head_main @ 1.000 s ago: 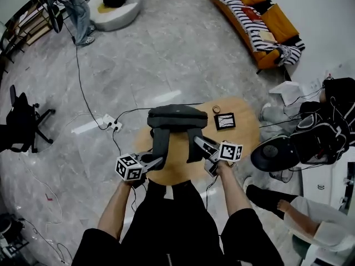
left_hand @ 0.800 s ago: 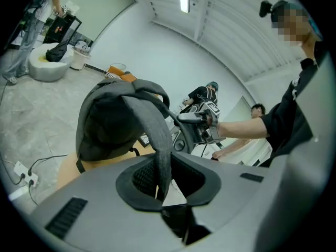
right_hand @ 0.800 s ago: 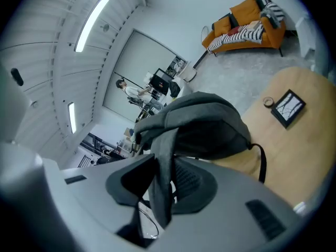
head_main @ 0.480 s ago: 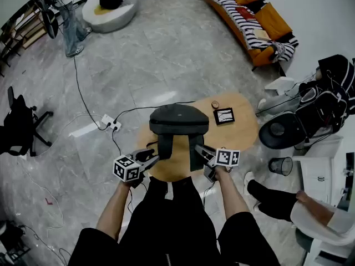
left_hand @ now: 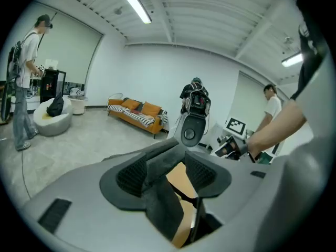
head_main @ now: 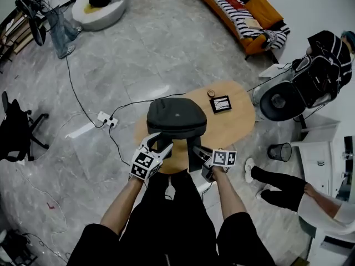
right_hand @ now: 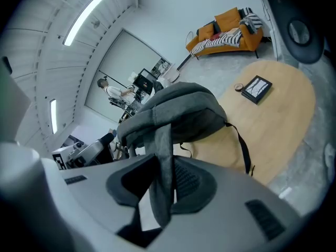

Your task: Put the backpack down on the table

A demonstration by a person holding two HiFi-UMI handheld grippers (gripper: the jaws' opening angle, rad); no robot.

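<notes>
Resting on the table [head_main: 236,127], a domed dark-grey backpack [head_main: 176,117], seemingly upright; straps [head_main: 194,156] hanging

Grey marble floor [head_main: 166,43], cables [head_main: 75,93] trailing across it. Orange sofa [head_main: 244,4] with striped throw beyond the surface's [head_main: 233,126] far edge. White beanbag [head_main: 102,7] far left, black office chair [head_main: 14,132] left. Power strip [head_main: 105,119] off the left edge, bin [head_main: 279,151] right. White walls [left_hand: 157,72], ceiling strip light [left_hand: 131,3].
</notes>
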